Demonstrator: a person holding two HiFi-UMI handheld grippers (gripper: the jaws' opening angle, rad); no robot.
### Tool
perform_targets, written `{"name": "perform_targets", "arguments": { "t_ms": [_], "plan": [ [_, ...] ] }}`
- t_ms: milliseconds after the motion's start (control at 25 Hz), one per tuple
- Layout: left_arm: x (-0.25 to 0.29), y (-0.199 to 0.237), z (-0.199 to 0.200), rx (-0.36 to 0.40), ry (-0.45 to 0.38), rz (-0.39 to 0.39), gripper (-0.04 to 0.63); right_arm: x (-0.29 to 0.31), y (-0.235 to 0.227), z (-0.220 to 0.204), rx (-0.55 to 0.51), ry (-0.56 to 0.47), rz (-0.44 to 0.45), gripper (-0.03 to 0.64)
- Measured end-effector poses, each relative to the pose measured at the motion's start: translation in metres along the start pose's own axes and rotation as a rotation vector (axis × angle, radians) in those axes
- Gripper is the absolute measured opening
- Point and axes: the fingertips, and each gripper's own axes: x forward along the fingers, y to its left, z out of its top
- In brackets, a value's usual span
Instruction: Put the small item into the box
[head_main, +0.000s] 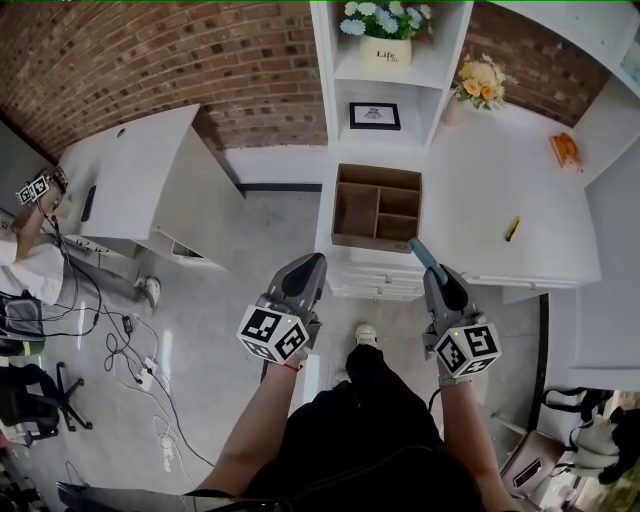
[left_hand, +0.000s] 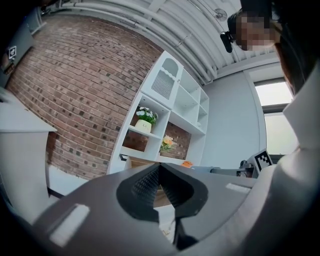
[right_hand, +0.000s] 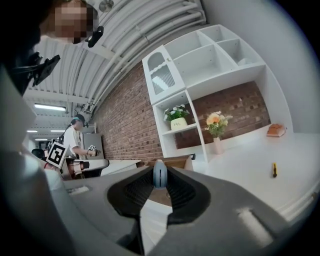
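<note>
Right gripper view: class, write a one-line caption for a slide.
Right gripper pinching a small blue item at its jaw tips, wooden box ahead on the white counter, flower shelves behind.

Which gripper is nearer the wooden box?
Right. The right gripper, holding a blue item, is at the box's near right corner; the left gripper sits farther back, off its left.

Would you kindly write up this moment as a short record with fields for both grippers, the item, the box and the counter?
right gripper: jaws shut on a small light-blue rounded item
left gripper: jaws together, nothing between them
box: brown open-top divided box on the white counter; compartments look empty
also on counter: small yellow item, orange item, vase of flowers
task state: item not yet in the box
</note>
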Motion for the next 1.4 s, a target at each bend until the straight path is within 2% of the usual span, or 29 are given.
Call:
{"name": "perform_targets", "arguments": {
  "t_ms": [520,1400],
  "plan": [
    [0.034,0.031,-0.013,-0.027,0.028,0.031,0.003,0.049,-0.016,-0.024,-0.061,0.143,0.039,0.077],
    [0.051,0.052,-0.025,-0.042,0.042,0.066,0.003,0.086,-0.02,-0.052,-0.203,0.401,0.065,0.078]
  ]
}}
